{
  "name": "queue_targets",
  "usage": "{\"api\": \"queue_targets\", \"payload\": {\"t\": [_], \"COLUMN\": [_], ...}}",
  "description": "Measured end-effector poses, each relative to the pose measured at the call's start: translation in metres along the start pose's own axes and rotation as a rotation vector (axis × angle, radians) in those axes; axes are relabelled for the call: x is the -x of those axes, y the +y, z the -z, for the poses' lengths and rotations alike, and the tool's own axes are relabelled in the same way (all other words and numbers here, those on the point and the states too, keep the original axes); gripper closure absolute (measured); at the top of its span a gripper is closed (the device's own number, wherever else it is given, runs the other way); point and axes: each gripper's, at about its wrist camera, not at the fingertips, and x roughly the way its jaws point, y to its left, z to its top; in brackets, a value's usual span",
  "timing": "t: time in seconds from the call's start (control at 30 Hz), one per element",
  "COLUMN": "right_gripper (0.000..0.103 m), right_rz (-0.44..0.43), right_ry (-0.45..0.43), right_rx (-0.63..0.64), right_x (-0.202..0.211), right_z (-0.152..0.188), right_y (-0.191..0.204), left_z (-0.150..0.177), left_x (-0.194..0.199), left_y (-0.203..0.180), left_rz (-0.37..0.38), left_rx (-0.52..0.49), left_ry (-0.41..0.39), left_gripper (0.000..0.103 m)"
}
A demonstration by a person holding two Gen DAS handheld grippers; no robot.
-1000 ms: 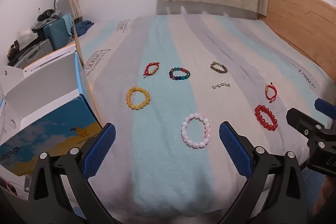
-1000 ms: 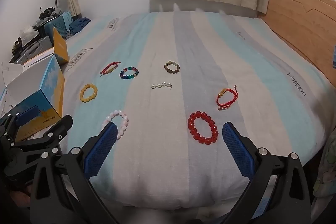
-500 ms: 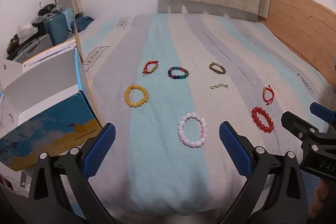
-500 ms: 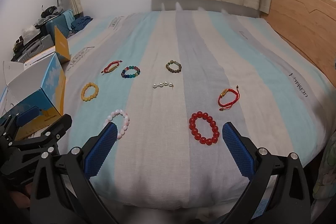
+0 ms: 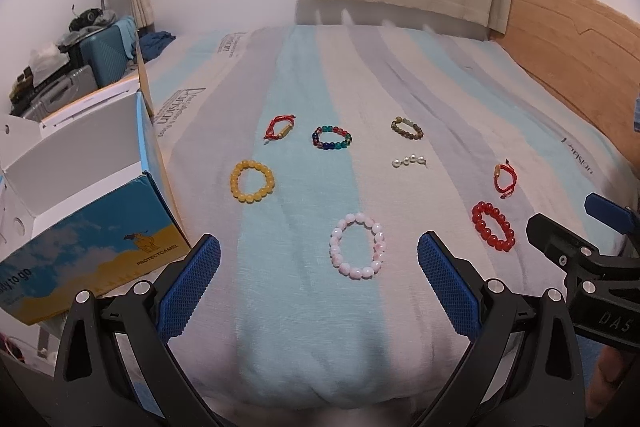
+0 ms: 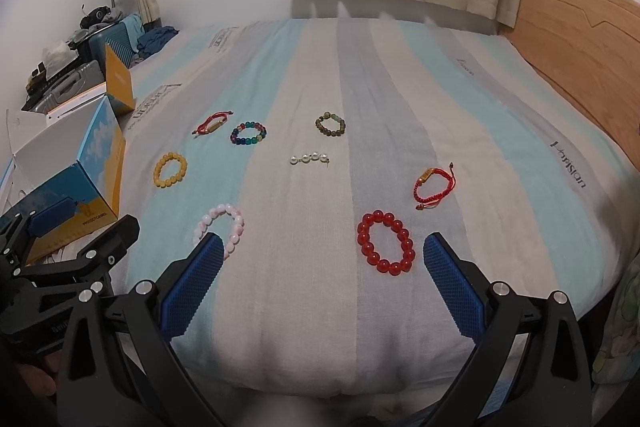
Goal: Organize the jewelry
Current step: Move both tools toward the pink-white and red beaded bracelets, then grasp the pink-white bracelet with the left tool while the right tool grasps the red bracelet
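Several bracelets lie on the striped bed: a pink bead bracelet (image 5: 357, 251) (image 6: 220, 231), a red bead bracelet (image 5: 493, 225) (image 6: 385, 247), a yellow one (image 5: 251, 181) (image 6: 170, 169), a multicolour one (image 5: 331, 137) (image 6: 248, 133), an olive one (image 5: 407, 128) (image 6: 330, 123), a pearl strand (image 5: 409, 161) (image 6: 310, 158) and two red cord bracelets (image 5: 279, 127) (image 6: 434, 184). My left gripper (image 5: 319, 285) is open and empty, just short of the pink bracelet. My right gripper (image 6: 319, 285) is open and empty, near the red bead bracelet.
An open blue and yellow cardboard box (image 5: 86, 227) (image 6: 68, 195) stands at the bed's left edge. Suitcases and clutter (image 5: 80, 63) sit at the far left. A wooden headboard (image 6: 580, 39) runs along the right. Curtains hang behind.
Both grippers have drawn back a little toward the bed's near edge; the bracelets sit slightly farther and lower in view. Both stay open and empty.
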Motion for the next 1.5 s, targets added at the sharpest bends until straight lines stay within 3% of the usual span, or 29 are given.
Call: {"api": "queue_targets", "payload": {"t": [0.9, 1.2, 1.37, 1.5], "right_gripper": [0.007, 0.007, 0.007, 0.007], "right_rz": [0.009, 0.003, -0.020, -0.074], "right_ry": [0.006, 0.090, 0.146, 0.185], "right_rx": [0.007, 0.001, -0.008, 0.003], "right_x": [-0.006, -0.042, -0.075, -0.103], "right_z": [-0.002, -0.001, 0.005, 0.011], "right_y": [-0.008, -0.053, -0.068, -0.069], "left_z": [-0.001, -0.023, -0.013, -0.008], "left_x": [-0.008, -0.052, -0.089, -0.105], "left_y": [-0.004, -0.033, -0.033, -0.035], "left_rz": [0.001, 0.049, 0.081, 0.107], "left_rx": [-0.003, -0.088, -0.068, -0.056], "left_ry": [0.014, 0.016, 0.118, 0.145], "left_gripper": [0.006, 0.006, 0.006, 0.006]}}
